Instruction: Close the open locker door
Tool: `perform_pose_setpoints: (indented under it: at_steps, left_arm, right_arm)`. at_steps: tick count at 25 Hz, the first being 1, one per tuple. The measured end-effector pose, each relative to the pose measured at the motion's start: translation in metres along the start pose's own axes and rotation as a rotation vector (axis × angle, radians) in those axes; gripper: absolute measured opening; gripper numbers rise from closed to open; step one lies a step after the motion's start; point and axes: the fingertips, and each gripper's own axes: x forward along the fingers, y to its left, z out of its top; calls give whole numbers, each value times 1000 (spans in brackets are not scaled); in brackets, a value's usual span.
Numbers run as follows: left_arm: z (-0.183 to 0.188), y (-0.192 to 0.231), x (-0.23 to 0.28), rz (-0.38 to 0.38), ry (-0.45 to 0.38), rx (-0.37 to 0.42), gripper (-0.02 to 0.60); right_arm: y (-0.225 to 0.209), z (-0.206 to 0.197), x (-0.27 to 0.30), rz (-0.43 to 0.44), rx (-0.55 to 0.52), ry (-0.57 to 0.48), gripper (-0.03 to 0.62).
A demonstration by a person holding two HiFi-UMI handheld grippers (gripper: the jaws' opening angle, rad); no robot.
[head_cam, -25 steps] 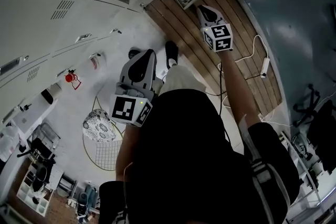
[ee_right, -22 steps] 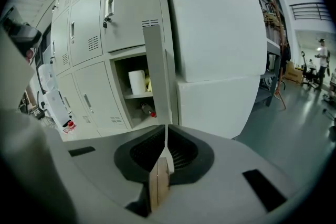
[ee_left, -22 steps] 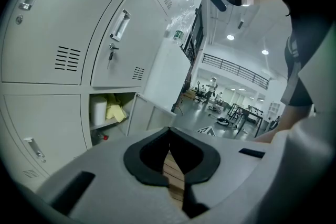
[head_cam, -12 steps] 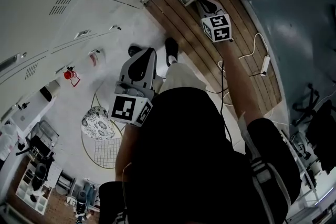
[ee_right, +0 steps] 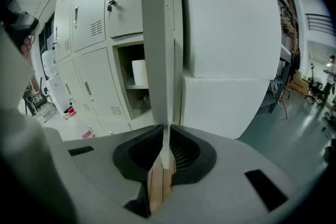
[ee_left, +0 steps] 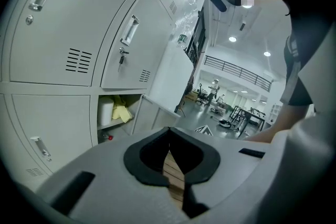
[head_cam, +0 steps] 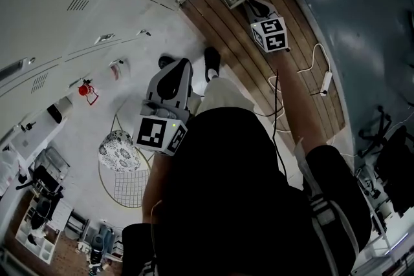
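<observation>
The left claw (ee_left: pixel 168 140) is hanging idle, jaws pressed together on nothing, while the locker door (ee_right: pixel 156 55) is standing wide open, edge-on beside its compartment (ee_right: pixel 134 78); the right claw (ee_right: pixel 164 136), having advanced over the last second, is apparently pinching that door's free edge in a thin slit, readying the swing shut.
</observation>
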Motion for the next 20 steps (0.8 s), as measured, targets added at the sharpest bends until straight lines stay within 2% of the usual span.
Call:
perform_pose_setpoints:
  at_steps: [8, 20]
  left_arm:
    - [-4, 17, -17, 38, -8, -24, 18]
    - [1, 36, -23, 68, -26, -38, 18]
  right_arm:
    - [32, 3, 5, 47, -39, 12, 28]
    - [96, 16, 25, 171, -87, 9, 28]
